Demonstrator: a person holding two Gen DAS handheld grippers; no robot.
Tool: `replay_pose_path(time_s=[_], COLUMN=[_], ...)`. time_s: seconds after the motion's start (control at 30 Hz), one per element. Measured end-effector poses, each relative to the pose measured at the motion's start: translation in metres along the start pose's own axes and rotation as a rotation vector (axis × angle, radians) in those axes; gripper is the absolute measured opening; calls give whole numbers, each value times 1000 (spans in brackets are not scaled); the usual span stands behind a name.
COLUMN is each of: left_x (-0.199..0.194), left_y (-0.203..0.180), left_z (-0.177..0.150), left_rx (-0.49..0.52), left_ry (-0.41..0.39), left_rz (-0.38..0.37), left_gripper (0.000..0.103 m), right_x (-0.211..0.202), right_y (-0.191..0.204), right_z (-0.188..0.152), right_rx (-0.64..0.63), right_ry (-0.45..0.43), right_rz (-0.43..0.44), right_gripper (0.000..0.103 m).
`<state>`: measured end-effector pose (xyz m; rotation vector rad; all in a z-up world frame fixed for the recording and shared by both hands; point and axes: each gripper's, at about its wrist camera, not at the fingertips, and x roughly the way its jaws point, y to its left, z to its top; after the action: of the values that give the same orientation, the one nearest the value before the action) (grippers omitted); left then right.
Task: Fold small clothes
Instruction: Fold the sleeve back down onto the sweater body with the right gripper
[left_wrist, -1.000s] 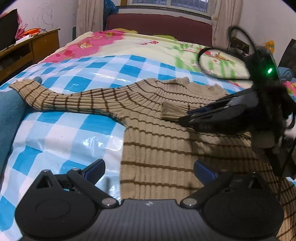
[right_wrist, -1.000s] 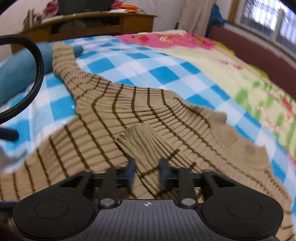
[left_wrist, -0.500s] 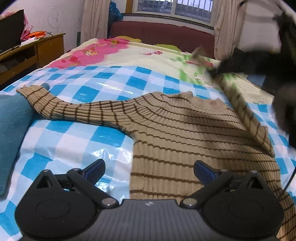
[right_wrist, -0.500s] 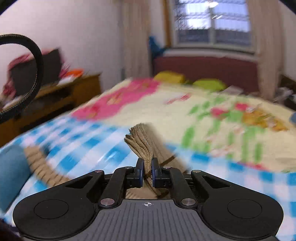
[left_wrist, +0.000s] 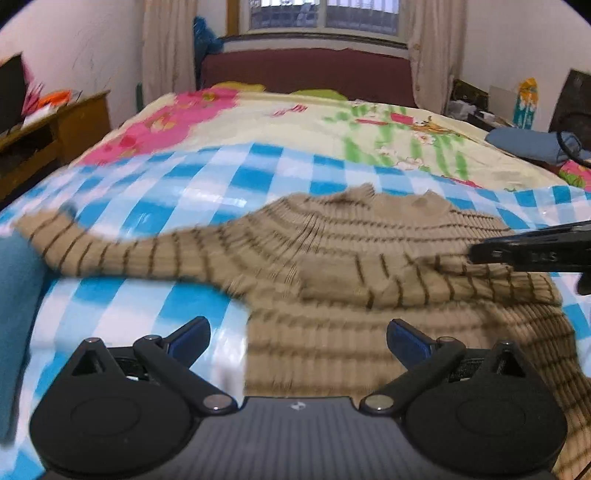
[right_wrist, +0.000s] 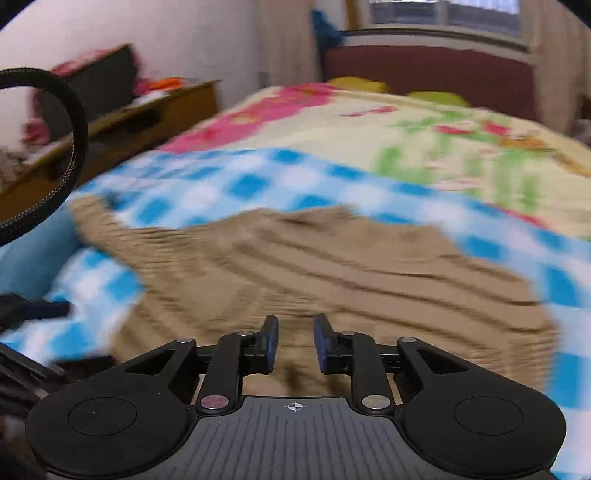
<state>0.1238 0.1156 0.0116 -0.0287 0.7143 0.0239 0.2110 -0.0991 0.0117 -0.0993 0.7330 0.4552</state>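
One sleeve (left_wrist: 369, 280) folded across sweater (left_wrist: 351, 332) chest on checked sheet (left_wrist: 229, 184), far sleeve left out for next fold. Left gripper (left_wrist: 297, 339) wide open, hovering near hem. Right gripper (right_wrist: 295, 341) parted, empty, over sweater.

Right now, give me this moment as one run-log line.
sweater: flat on bed, one sleeve folded across chest, other sleeve spread out | left gripper: open, empty | right gripper: open, empty
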Motion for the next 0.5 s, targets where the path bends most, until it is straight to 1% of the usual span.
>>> replay_pose_path(time_s=[0.1, 0.2, 0.23, 0.27, 0.37, 0.4, 0.43, 0.5], left_x=[16, 35, 42, 48, 63, 67, 71, 78], left_y=[-10, -16, -18, -20, -24, -25, -25, -26], left_z=[18, 27, 28, 28, 26, 24, 22, 18], left_rx=[29, 54, 66, 78, 95, 98, 101, 105], left_ry=[-24, -24, -19, -12, 17, 25, 36, 57], left_rz=[5, 8, 12, 16, 16, 17, 21, 30], left_gripper=[103, 103, 103, 103, 103, 103, 103, 103], right_x=[3, 7, 9, 10, 18, 19, 22, 32], right_y=[-34, -53, -57, -60, -59, -57, -54, -49], right_z=[0, -4, -5, -6, -8, -8, -9, -10], right_rx=[16, -28, -49, -65, -128, -157, -191, -250], right_ry=[12, 46, 61, 77, 127, 139, 146, 157], right_rz=[-84, -109, -106, -92, -29, -13, -5, -23], right_gripper=[23, 24, 24, 27, 36, 38, 41, 45])
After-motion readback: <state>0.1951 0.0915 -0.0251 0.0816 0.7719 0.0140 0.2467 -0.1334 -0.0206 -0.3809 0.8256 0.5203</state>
